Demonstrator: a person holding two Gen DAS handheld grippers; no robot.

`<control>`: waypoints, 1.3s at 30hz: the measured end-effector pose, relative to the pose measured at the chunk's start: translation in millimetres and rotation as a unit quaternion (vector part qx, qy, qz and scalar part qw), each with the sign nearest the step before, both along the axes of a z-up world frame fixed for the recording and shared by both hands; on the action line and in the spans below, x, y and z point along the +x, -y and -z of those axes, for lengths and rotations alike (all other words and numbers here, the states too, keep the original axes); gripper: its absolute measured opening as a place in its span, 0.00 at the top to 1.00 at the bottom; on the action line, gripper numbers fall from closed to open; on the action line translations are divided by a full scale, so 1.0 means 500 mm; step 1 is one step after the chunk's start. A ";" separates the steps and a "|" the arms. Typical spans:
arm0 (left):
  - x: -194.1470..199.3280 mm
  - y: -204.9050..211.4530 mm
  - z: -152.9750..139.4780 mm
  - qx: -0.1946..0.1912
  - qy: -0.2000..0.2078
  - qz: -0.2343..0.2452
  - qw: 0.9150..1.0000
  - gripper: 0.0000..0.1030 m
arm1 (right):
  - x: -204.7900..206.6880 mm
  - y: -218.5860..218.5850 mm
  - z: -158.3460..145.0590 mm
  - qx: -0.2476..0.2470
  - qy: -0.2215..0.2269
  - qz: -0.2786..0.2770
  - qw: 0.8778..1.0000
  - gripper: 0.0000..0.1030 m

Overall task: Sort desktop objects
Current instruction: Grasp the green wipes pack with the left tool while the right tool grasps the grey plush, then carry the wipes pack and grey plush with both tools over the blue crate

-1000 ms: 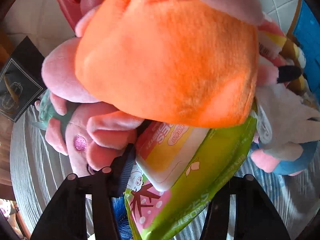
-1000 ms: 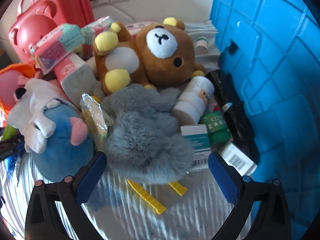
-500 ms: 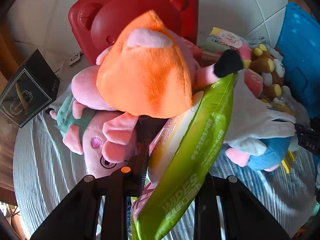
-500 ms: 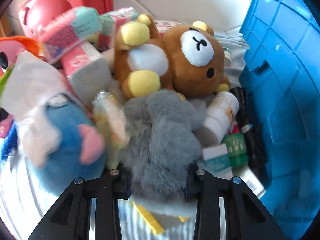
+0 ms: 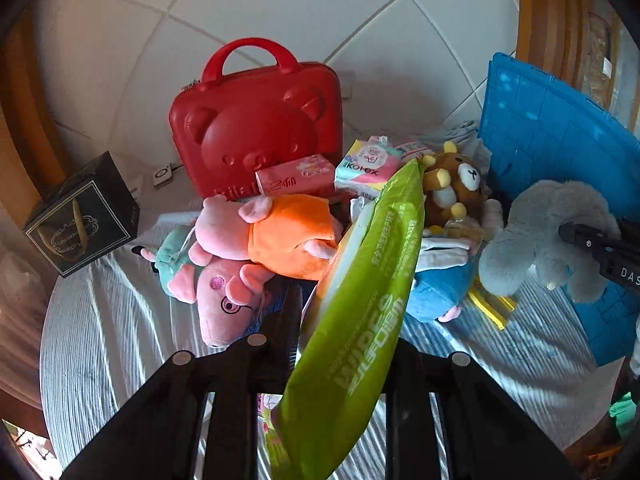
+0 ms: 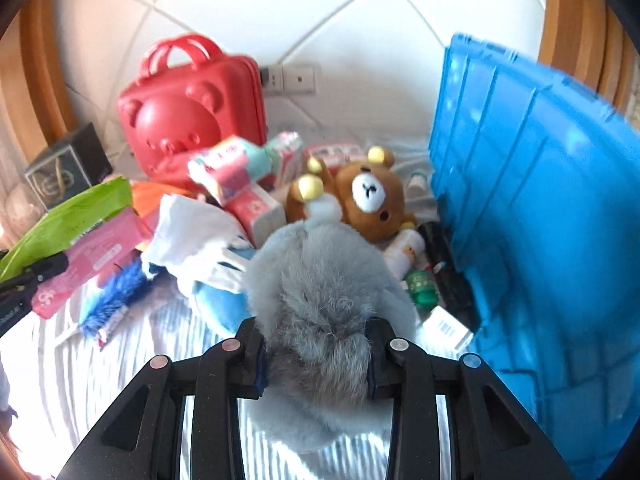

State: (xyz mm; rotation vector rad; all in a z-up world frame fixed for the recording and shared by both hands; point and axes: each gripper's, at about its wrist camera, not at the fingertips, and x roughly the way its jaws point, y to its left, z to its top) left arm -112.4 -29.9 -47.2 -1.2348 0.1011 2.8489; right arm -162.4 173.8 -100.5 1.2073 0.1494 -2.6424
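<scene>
On the table (image 5: 104,344), covered with a white ribbed cloth, a black printed cardboard box (image 5: 82,226) stands at the far left. Next to the right, a glossy red hard case with a bear face and handle (image 5: 256,136) stands upright against the white tiled wall. In front of it lie two pink pig plush toys, one in an orange dress (image 5: 280,232) resting on the other (image 5: 224,292). The left gripper (image 5: 340,320) has just been closing its fingers, and they now pinch a long green soft pack of wipes (image 5: 360,300), lifted clear of the cloth and tilted up toward the pile. Behind the pack lie pink and pastel tissue packets (image 5: 296,180), then a brown teddy bear with a white muzzle (image 6: 368,200) leaning beside a white-capped bottle (image 6: 404,252). Farther right, the right gripper (image 6: 316,352) has likewise just been closing, and its fingers squeeze a fluffy grey plush toy (image 6: 320,288), raised above a blue plush toy (image 6: 220,304). At the far right stands a large blue ribbed plastic crate (image 6: 540,200), close beside the bottles.
</scene>
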 end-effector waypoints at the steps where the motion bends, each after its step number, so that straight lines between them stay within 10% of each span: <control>1: 0.009 -0.004 -0.012 0.000 -0.008 0.003 1.000 0.81 | 0.006 0.001 -0.015 -0.002 -0.011 0.000 1.000 0.68; 12: 0.061 -0.150 -0.153 0.007 -0.093 0.062 0.994 0.81 | 0.144 -0.081 -0.217 -0.005 -0.131 0.025 0.991 0.69; 14: 0.062 -0.192 -0.179 0.014 -0.107 0.077 0.991 0.81 | 0.160 -0.110 -0.247 -0.007 -0.151 0.039 0.988 0.77; 15: 0.062 -0.215 -0.193 0.017 -0.115 0.085 0.990 0.81 | 0.170 -0.129 -0.267 -0.008 -0.161 0.046 0.986 0.99; 21: 0.050 -0.311 -0.216 0.024 -0.120 0.101 0.987 0.81 | 0.177 -0.224 -0.333 -0.030 -0.172 0.047 0.984 0.99; 29: 0.046 -0.262 -0.018 0.002 -0.006 0.047 0.999 0.81 | 0.184 -0.181 -0.142 -0.026 -0.050 -0.035 0.998 0.95; 39: 0.085 -0.221 0.195 -0.015 0.124 0.039 0.991 0.81 | 0.225 -0.190 0.143 0.006 0.112 0.039 0.993 0.57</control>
